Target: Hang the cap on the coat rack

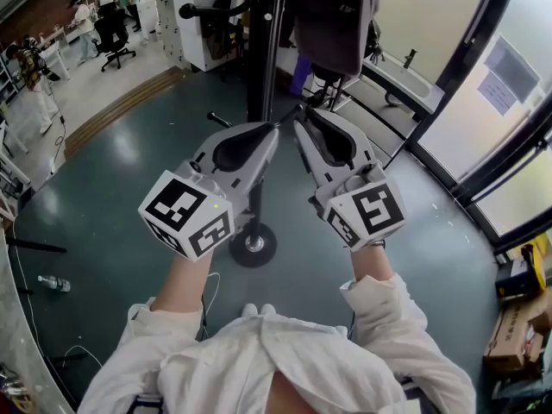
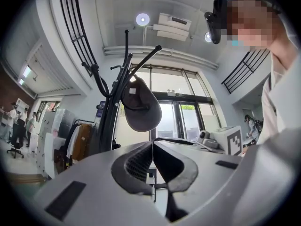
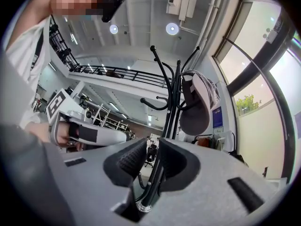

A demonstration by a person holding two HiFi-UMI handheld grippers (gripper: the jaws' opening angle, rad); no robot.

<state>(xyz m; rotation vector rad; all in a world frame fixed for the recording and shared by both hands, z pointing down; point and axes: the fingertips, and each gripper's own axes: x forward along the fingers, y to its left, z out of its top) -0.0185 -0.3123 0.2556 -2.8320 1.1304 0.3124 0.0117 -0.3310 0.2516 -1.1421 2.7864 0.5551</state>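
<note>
dark grey cap, black coat rack, teal floor

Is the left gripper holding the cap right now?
No. In the left gripper view the cap hangs on a hook of the coat rack, and the left gripper has its jaws together on nothing.

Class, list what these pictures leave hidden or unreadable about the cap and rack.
Head view: coat rack top, cut off by the upper edge.
Left gripper view: the hook inside the cap, covered by the cap.
Same view: cap label print, too small.
Right gripper view: rack base, behind the right tool.
</note>
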